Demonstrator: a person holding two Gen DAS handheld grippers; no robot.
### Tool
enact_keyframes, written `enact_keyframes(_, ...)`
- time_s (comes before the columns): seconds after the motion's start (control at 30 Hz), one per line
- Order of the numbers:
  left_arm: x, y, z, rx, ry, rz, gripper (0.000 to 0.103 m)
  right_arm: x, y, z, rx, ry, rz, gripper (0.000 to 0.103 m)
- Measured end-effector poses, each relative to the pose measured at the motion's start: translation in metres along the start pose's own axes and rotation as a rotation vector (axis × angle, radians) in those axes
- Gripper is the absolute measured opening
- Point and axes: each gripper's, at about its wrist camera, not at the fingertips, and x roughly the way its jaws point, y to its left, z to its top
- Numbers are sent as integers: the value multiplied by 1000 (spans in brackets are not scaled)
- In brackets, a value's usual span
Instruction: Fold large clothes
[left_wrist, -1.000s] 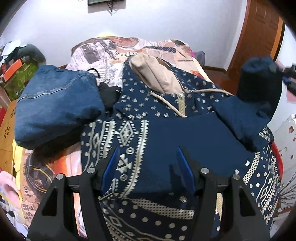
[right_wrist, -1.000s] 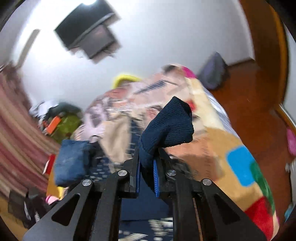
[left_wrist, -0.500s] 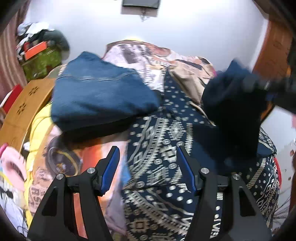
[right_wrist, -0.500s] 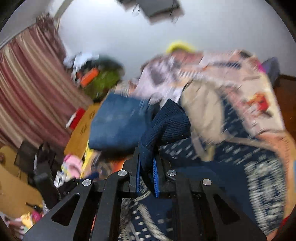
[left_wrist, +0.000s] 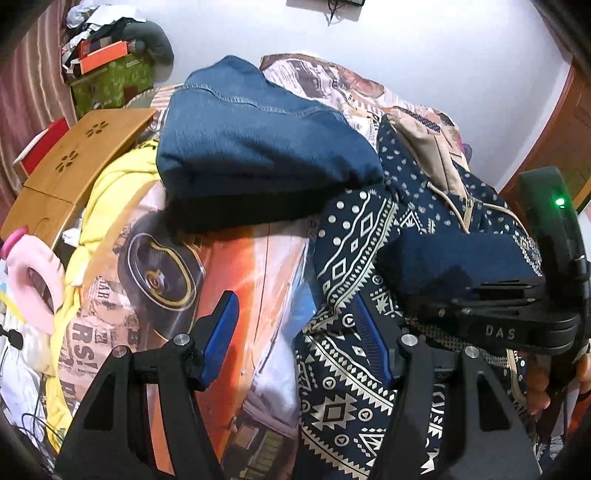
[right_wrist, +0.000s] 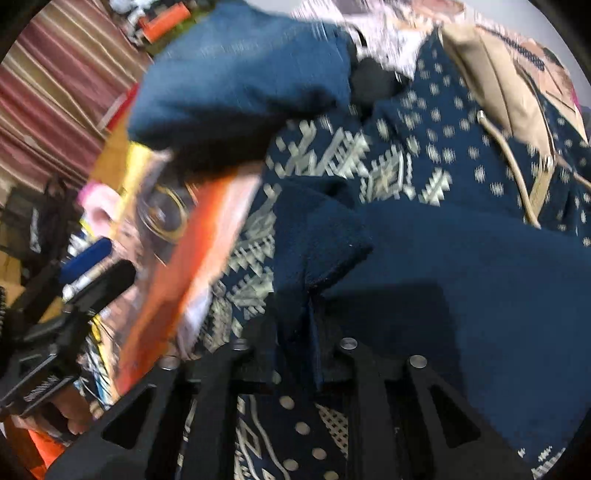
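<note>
Left gripper (left_wrist: 295, 328): your blue-padded fingers stand wide apart with nothing between them. The left pad hangs over the orange printed bedspread (left_wrist: 236, 258); the right pad sits above the edge of the garment.

Right gripper (right_wrist: 295, 354): your fingers are closed tight on a fold of plain navy knit, the sleeve end (right_wrist: 317, 243), which rises out of the pinch just ahead of the tips. This view is motion-blurred, so fine detail is unreliable.

Right gripper, as seen from your left tool: black body marked "DAS" (left_wrist: 509, 325) lies to the right of your left fingers, just beside them, with the navy sleeve draped across its front.

Task garment: navy hooded knit sweater with cream geometric pattern (left_wrist: 354, 251) is spread on the bed ahead of and beneath both tools. Its beige-lined hood (left_wrist: 428, 147) and cream drawcords lie at the far end, ahead and to the right.

Sleeve position: the plain navy sleeve lies across the patterned body, near your right tool.

Folded blue denim garment (left_wrist: 258, 147): ahead of your left tool, resting on the bedspread and touching the sweater's far left edge.

Yellow cloth (left_wrist: 114, 184): left of your left tool, on the bed edge.

Wooden lap table with cut-out flower holes (left_wrist: 74, 162): far left.
</note>
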Motion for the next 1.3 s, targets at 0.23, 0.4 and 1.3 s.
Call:
enact_keyframes(0.23, 6, -16, -3, 22, 28, -22, 62, -28, 3, -10, -61, 21, 29, 44)
enact_keyframes(0.4, 16, -33, -3, 53, 64, -50, 62, -68, -11, -18, -73, -85, 0, 44)
enact_keyframes(1.3, 21, -86, 20, 17, 7, -104, 4, -195, -207, -128, 386, -407, -364, 51)
